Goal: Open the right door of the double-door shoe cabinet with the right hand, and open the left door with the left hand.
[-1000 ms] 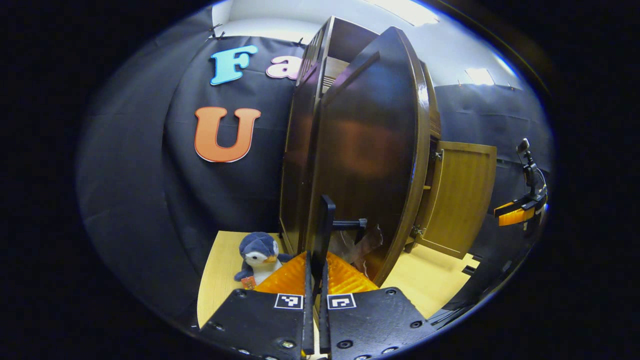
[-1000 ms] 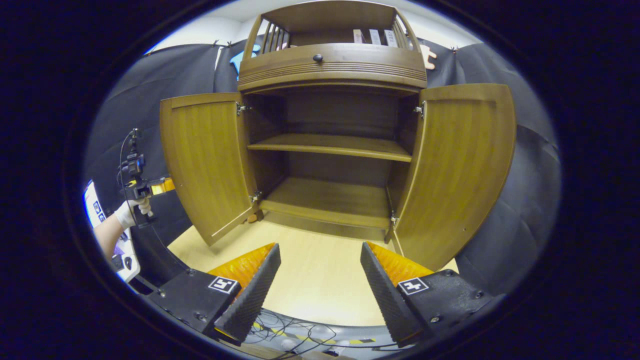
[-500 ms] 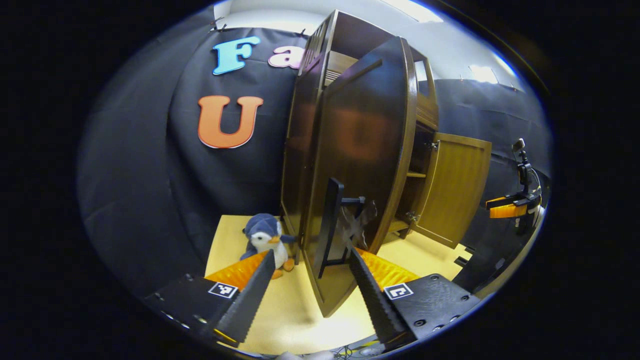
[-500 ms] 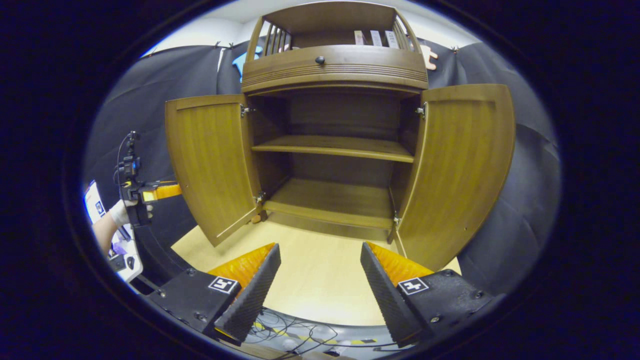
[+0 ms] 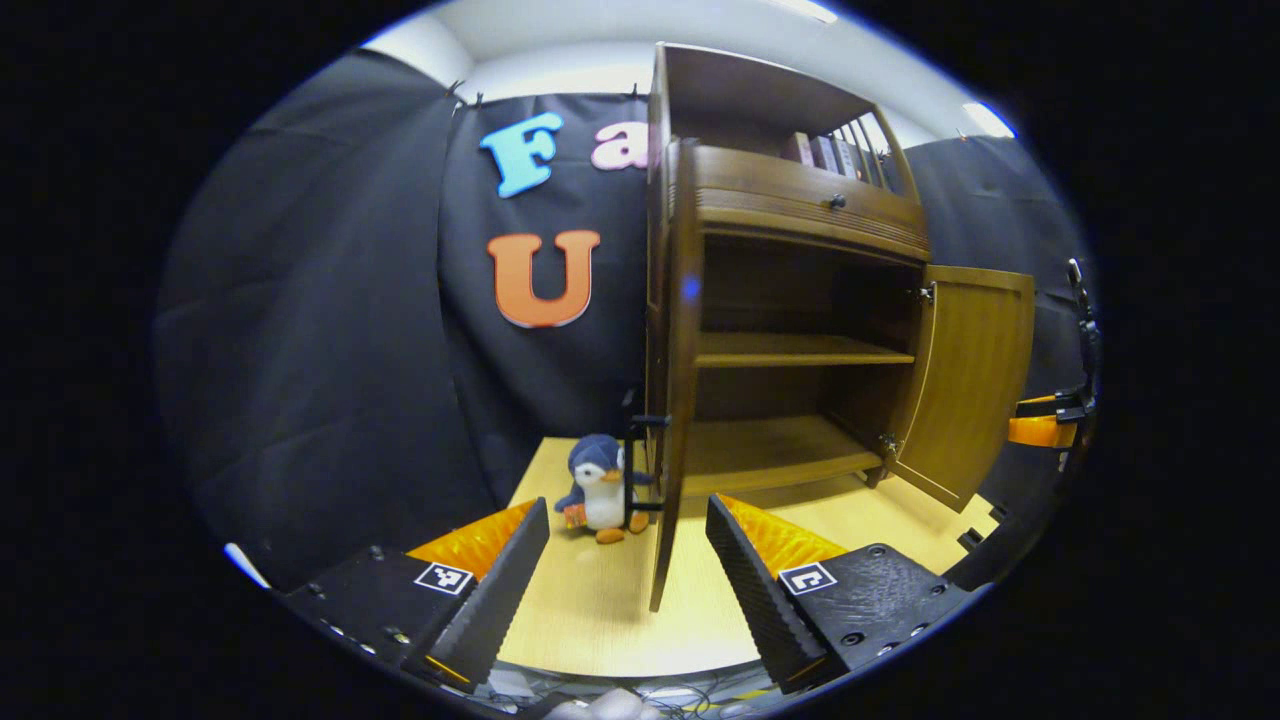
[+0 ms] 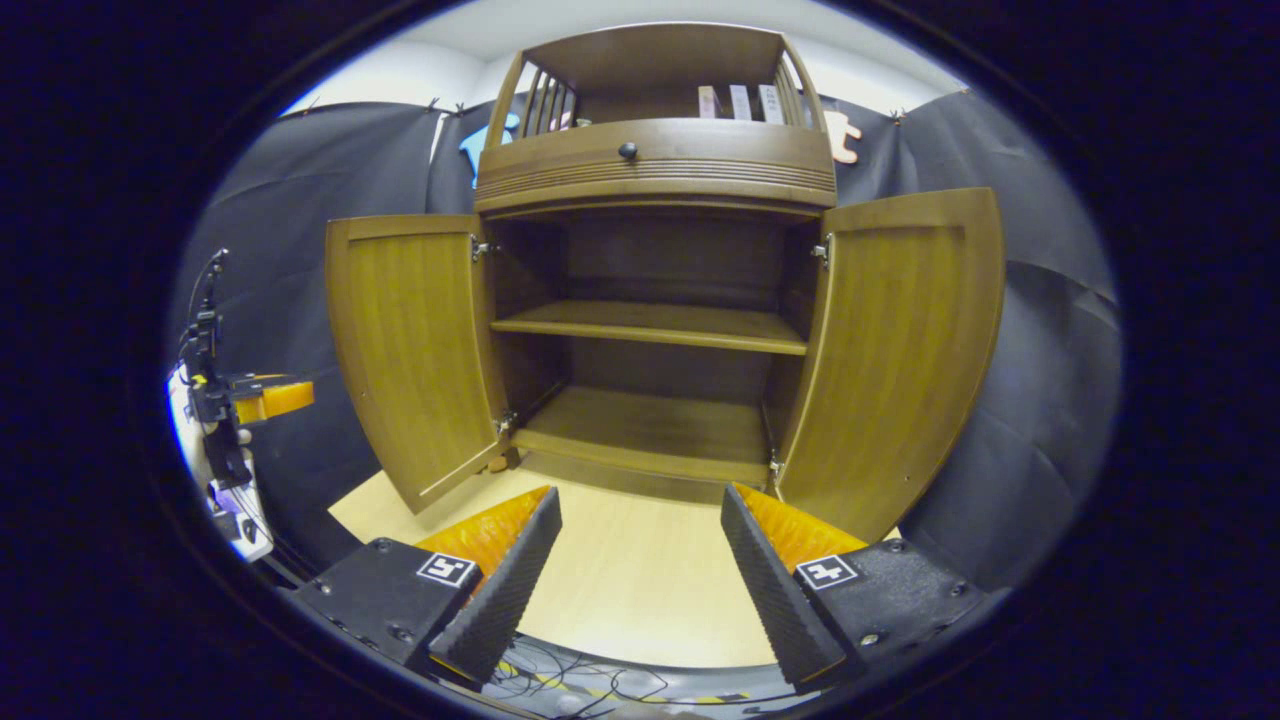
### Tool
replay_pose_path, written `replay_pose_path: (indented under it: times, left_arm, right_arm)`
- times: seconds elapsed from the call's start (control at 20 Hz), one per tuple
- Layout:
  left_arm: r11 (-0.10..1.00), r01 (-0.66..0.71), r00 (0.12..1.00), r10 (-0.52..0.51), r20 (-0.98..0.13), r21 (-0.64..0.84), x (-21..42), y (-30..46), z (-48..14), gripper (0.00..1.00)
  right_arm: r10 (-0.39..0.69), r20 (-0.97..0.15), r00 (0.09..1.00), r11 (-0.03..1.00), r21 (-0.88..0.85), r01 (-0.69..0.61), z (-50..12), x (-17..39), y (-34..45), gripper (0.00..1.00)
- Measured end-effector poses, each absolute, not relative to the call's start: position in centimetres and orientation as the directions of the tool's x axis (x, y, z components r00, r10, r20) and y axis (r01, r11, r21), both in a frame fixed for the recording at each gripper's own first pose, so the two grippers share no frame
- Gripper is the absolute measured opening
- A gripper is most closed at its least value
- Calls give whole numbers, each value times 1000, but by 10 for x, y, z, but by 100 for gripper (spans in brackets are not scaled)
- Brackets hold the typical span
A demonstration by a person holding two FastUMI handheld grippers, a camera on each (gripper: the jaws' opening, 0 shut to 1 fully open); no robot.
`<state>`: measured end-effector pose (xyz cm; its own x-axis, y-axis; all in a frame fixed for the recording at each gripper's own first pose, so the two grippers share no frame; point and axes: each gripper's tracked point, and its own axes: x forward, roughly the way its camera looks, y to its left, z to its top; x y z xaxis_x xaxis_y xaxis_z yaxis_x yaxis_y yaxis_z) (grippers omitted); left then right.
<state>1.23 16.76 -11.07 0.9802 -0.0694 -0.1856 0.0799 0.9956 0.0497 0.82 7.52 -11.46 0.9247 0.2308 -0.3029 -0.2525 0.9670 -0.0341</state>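
The brown shoe cabinet (image 6: 655,160) stands on a light wood floor with both doors swung wide. In the right gripper view the left door (image 6: 410,350) and right door (image 6: 900,350) flank two bare shelves. My right gripper (image 6: 640,580) is open, well back from the cabinet with nothing between its fingers. In the left gripper view the left door (image 5: 683,400) is seen edge-on, its black handle (image 5: 632,455) on the outer face. My left gripper (image 5: 627,585) is open, a short way in front of that door's edge, touching nothing. The right door (image 5: 975,380) stands open beyond.
A plush penguin (image 5: 600,490) sits on the floor beside the cabinet, behind the left door. A drawer with a dark knob (image 6: 628,150) tops the door opening. Cables lie on the floor at the front edge (image 6: 590,680). The left gripper (image 6: 255,397) shows far left.
My left gripper was shut on the door handle, then let go, opened and drew back and to the side. The left door stays wide open. The right gripper pulled back slightly.
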Motion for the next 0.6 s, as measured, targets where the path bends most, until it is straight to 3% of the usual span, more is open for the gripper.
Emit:
replay_pose_path:
  times: [0.2,0.45,0.6]
  left_arm:
    - [997,63,986,-55,-158,52,8,110,-82,95]
    - [995,-49,994,58,-97,90,7,79,-67,96]
    - [998,-24,997,28,-74,50,2,44,-72,96]
  right_arm:
    - [211,-282,936,974,-22,-226,-113,8,67,100]
    - [164,-232,959,985,-18,-172,-94,9,49,100]
    - [120,-196,973,992,-18,-126,-83,9,35,100]
